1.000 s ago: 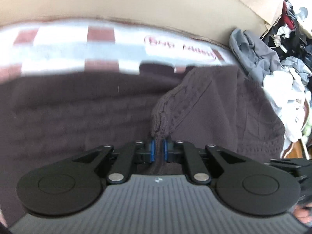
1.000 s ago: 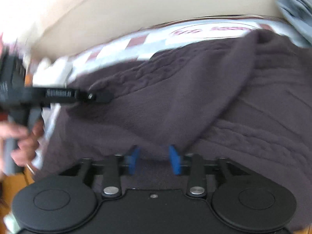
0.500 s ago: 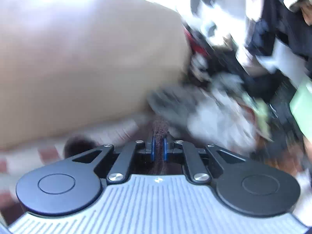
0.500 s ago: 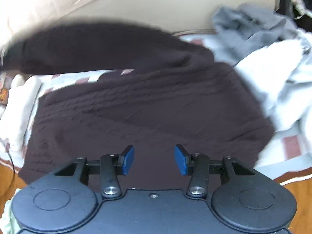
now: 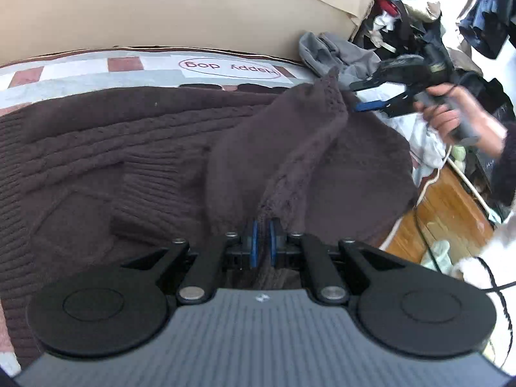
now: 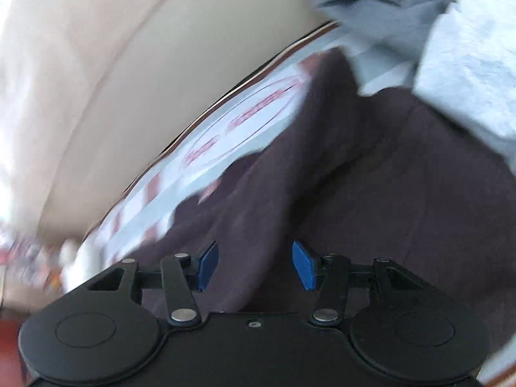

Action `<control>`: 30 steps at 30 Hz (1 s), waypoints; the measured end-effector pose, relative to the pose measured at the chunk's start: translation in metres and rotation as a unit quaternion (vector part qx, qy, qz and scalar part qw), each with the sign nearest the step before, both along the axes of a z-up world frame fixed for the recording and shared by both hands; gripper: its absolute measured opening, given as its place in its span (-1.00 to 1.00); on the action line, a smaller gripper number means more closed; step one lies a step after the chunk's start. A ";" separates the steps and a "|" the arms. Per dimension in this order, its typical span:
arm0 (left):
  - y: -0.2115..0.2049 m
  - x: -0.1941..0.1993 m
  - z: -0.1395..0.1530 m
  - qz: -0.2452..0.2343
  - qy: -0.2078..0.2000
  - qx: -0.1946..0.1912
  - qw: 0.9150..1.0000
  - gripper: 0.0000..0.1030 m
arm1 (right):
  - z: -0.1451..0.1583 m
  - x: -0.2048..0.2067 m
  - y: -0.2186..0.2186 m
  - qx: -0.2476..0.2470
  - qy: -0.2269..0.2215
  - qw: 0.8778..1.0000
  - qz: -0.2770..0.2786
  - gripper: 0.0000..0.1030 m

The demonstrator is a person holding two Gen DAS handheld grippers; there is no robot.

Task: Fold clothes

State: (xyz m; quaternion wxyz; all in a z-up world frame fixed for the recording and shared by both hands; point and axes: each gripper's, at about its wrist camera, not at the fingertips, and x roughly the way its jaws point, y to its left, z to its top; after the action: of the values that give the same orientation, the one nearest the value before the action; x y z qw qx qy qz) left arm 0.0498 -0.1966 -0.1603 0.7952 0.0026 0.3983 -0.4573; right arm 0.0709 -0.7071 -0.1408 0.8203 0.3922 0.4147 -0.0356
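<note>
Sweater (image 5: 135, 161) sleeve pinched in left gripper (image 5: 262, 238), stretching away rightward toward spread, empty right gripper (image 5: 371, 104).

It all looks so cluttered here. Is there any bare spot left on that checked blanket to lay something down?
Only a strip: the checked blanket shows bare between the sweater and the beige cushion behind it. The wood floor is partly free but crossed by cables. The right side is crowded with a clothes pile, and the left hand-held gripper grips the sweater.
</note>
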 end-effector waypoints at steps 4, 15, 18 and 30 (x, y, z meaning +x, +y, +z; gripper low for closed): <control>0.002 -0.002 0.001 -0.013 -0.011 0.002 1.000 -0.86 | -0.028 0.019 -0.026 0.034 -0.019 0.996 -0.078 0.11; 0.007 0.002 -0.016 0.029 0.001 0.051 0.998 -0.86 | -0.043 0.084 -0.021 -0.024 0.064 0.993 -0.091 0.31; 0.007 -0.001 -0.006 0.030 -0.021 0.055 0.998 -0.86 | -0.035 0.078 -0.013 -0.046 0.000 0.996 -0.070 -0.62; 0.036 -0.014 0.039 0.066 -0.112 0.048 0.990 -0.86 | -0.035 -0.051 -0.005 -0.127 0.053 0.990 -0.036 -0.54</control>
State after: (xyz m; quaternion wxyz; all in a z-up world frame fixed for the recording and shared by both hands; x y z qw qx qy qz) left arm 0.0359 -0.1610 -0.1215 0.8621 0.0658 0.3280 -0.3806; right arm 0.0202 -0.7117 -0.1757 0.8383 0.2971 0.4356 -0.1385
